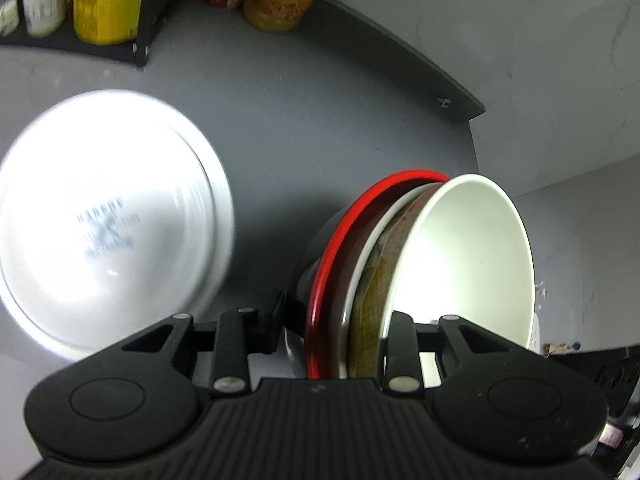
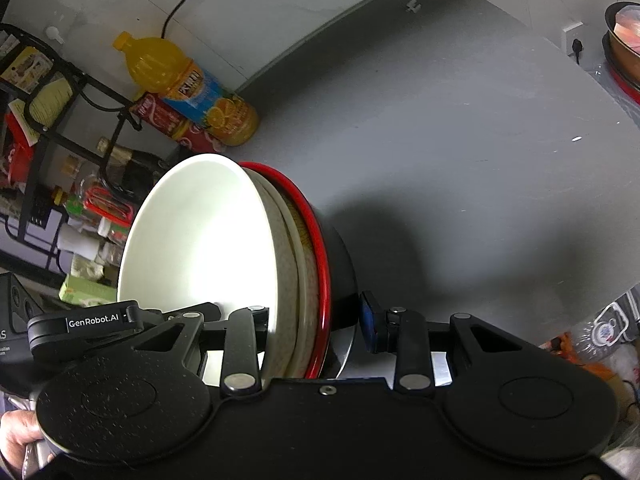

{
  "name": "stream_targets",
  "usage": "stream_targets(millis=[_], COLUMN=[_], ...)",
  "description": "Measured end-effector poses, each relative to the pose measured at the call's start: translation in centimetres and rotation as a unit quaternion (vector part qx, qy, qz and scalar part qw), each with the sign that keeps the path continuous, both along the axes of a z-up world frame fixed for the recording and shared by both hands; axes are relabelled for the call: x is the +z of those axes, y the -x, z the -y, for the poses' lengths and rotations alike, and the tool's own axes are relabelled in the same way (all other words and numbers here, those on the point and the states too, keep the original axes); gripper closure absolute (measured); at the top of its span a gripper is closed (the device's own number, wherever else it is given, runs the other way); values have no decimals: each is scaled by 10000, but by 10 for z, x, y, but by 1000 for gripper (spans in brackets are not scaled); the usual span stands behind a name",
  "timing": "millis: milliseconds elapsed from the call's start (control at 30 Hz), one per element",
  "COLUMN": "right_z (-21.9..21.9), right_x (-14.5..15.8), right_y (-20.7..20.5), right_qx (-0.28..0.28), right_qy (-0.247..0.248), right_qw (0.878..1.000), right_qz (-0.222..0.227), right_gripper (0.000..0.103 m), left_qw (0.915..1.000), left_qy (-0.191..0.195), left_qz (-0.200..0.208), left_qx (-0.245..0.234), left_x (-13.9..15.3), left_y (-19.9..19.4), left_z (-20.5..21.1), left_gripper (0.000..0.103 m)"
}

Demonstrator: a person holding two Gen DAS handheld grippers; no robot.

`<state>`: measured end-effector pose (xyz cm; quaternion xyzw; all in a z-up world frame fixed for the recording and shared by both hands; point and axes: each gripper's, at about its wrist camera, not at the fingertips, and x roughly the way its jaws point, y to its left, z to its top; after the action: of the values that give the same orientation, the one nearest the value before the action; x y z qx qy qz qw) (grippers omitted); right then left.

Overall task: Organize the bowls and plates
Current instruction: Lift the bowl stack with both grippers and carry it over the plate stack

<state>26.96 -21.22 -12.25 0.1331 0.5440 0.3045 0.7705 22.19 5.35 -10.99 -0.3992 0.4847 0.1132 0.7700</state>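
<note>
A nested stack of bowls (image 1: 460,256) is held on edge above the grey table: a white bowl innermost, patterned bowls behind it, a black bowl with a red rim (image 1: 340,240) outermost. My left gripper (image 1: 340,320) is shut on the stack's rim. My right gripper (image 2: 316,328) is shut on the same stack (image 2: 208,240) from the opposite side. A white plate (image 1: 108,220) lies upside down on the table, left in the left wrist view, blurred.
A black wire rack (image 2: 48,128) with jars and packets stands at the table's left. An orange juice bottle (image 2: 188,84) and a red can (image 2: 172,124) stand by the wall. A stack of pans (image 2: 624,48) sits at the far right edge.
</note>
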Motion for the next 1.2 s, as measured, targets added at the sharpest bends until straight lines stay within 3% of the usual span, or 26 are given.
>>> stream_targets(millis=[533, 1200], right_z=[-85, -153], right_x=[14, -8], right_y=[41, 75], right_qx=[-416, -598], right_qy=[-160, 26], right_qw=[9990, 9982], right_qz=[72, -90], right_gripper=[70, 70], left_qw=[9990, 9986], left_qy=[-114, 32], left_qz=[268, 149], left_qx=[-345, -504], left_x=[22, -10], left_y=[39, 69], left_z=[-92, -172], left_gripper=[71, 71])
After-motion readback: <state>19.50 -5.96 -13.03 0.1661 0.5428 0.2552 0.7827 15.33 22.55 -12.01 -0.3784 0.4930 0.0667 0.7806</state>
